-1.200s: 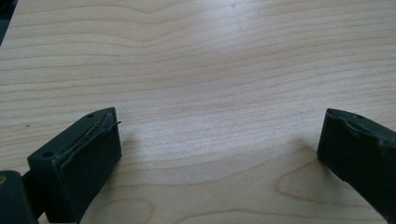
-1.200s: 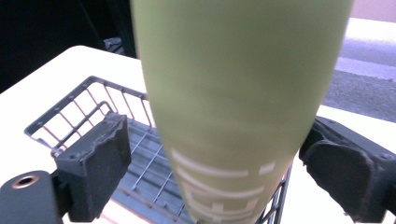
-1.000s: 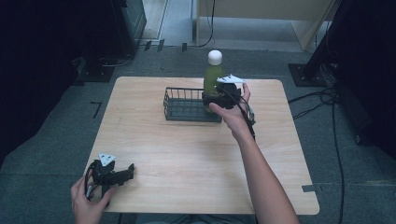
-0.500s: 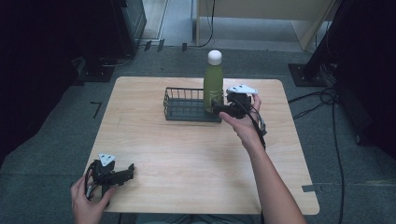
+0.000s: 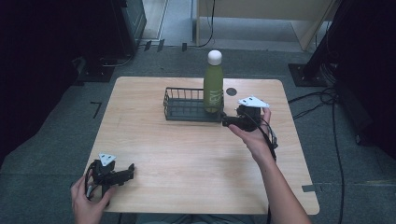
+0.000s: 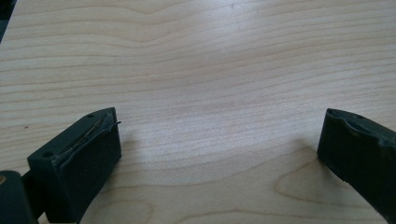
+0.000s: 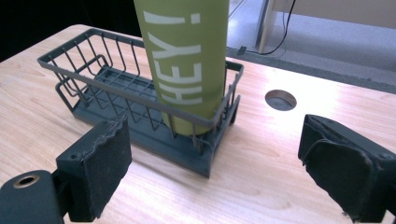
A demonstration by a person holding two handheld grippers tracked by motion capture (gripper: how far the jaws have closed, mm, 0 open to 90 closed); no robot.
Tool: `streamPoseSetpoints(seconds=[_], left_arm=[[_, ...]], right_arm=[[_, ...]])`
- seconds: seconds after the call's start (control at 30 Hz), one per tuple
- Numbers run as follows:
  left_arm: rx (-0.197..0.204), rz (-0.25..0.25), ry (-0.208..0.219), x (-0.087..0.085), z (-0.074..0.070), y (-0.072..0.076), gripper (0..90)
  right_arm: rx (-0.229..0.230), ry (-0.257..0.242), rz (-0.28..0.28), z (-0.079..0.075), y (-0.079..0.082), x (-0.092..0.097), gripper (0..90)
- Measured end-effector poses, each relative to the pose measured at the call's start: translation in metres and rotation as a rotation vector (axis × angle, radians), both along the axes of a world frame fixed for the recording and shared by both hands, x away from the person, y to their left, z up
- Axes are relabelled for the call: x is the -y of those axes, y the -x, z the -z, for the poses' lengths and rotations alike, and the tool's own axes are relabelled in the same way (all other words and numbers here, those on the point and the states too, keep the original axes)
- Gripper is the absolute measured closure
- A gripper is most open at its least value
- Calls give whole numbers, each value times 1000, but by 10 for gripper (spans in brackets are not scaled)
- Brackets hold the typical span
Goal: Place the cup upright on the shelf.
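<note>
A green bottle (image 5: 213, 86) stands upright in the right end of a dark wire basket (image 5: 184, 105) at the far middle of the counter (image 5: 196, 154). The right claw (image 5: 227, 122) sits just beside the basket's right end, released and holding nothing; its jaws have just been closing slightly. The left claw (image 5: 127, 171) rests at the near left corner, released over bare wood.
</note>
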State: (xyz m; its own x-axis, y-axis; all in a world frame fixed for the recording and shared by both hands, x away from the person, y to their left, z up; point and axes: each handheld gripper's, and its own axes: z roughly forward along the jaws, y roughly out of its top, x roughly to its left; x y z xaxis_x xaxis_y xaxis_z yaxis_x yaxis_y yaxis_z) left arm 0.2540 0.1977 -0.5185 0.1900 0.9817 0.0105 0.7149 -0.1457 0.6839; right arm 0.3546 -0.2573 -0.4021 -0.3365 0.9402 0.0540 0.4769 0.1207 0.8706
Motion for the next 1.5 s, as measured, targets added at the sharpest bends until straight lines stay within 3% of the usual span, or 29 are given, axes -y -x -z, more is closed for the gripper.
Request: streamPoseSetpoints(seconds=[0.4,0.83,1.5], left_arm=[[1,0,0,0,0,0,0],[0,2,-1,0,0,0,0],[0,2,-1,0,0,0,0]], right_arm=[[5,8,27,9,26,23,99],[-8,-15,66,23,56,54,96],[-58,-30,152,52,94,101,67]])
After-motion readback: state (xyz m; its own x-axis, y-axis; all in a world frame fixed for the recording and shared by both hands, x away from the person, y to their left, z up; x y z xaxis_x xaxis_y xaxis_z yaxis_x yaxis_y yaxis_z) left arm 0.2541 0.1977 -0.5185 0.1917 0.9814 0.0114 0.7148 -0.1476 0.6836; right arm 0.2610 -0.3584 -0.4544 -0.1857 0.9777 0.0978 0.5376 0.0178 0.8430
